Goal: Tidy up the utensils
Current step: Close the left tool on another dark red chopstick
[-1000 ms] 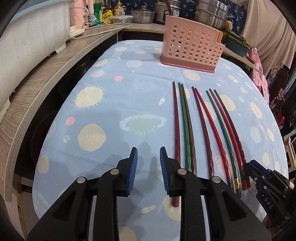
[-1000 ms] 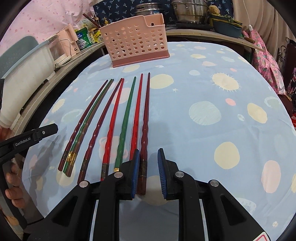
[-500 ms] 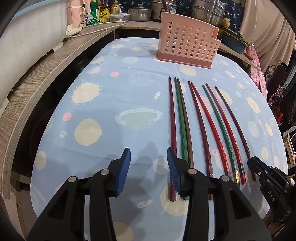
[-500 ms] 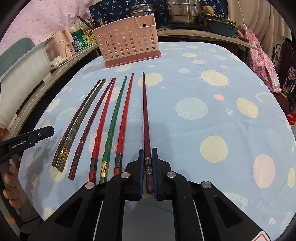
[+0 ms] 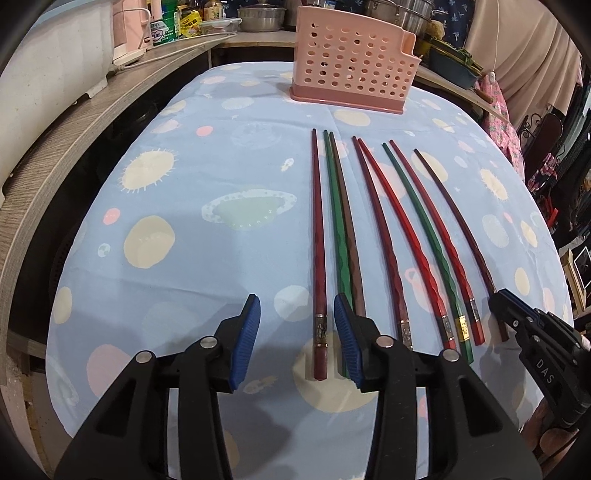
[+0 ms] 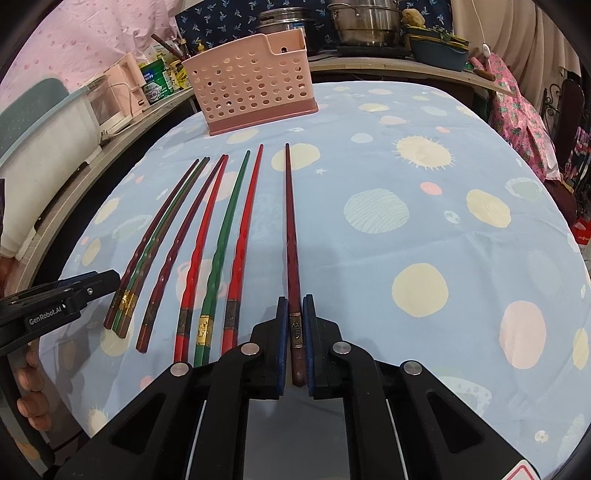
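Several red, green and brown chopsticks (image 5: 384, 229) lie side by side on the blue planet-print tablecloth (image 5: 192, 206), tips toward a pink perforated basket (image 5: 351, 62) at the far edge. In the right wrist view my right gripper (image 6: 294, 300) is shut on the thick end of the rightmost dark red chopstick (image 6: 290, 221), set apart from the row (image 6: 221, 240). My left gripper (image 5: 297, 310) is open; the leftmost dark red chopstick (image 5: 318, 258) lies between its jaws, close to the right pad and not pressed. The basket (image 6: 251, 92) looks empty.
A wooden counter (image 5: 66, 140) curves along the left with a white tub (image 5: 44, 62), jars and steel pots (image 6: 362, 18) behind. Pink patterned fabric (image 6: 524, 110) hangs at the right. The near table edge lies just below the grippers. A hand's fingers (image 6: 26, 376) show at lower left.
My right gripper has shut on the rightmost dark red chopstick and drawn it a little right of the row. My left gripper's jaws have widened, and the leftmost chopstick now lies between them.
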Demonstrator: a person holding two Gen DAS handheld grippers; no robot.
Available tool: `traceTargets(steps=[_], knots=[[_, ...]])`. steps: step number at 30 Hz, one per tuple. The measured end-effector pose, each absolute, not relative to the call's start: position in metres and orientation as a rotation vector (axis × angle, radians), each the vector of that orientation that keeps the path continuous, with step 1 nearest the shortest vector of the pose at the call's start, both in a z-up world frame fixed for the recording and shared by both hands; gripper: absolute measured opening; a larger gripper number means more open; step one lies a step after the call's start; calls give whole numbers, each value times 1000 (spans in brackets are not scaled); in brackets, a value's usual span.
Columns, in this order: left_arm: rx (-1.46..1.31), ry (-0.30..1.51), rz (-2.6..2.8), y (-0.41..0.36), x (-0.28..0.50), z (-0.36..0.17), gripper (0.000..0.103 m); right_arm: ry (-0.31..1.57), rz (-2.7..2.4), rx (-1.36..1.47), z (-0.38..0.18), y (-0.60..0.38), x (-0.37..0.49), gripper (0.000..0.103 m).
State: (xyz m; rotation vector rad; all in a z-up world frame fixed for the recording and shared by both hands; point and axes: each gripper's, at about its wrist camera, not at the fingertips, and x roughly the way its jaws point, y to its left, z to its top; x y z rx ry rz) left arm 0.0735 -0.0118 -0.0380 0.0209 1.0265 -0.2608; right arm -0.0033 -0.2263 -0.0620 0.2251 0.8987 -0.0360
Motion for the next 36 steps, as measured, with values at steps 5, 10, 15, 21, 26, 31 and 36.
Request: traceTargets(steps=[5, 10, 15, 21, 26, 31, 36], knots=[[30, 1035, -261, -13, 71, -43, 39, 897, -36, 227, -63, -226, -3, 7], [37, 1037, -261, -13, 68, -45, 39, 897, -37, 226, -63, -226, -4, 7], [38, 1036, -260, -13, 68, -45, 37, 897, -36, 228, -62, -226, -4, 7], [40, 1034, -263, -10, 65, -45, 33, 897, -36, 228, -62, -226, -5, 7], [49, 1032, -261, -9, 63, -45, 18, 897, -36, 228, -62, -226, -5, 7], [40, 1044, -277, -9, 62, -45, 8, 897, -36, 230, -62, -226, -5, 7], [39, 1050, -279, -9, 62, -44, 7, 898, -35, 234, -62, -227, -6, 7]])
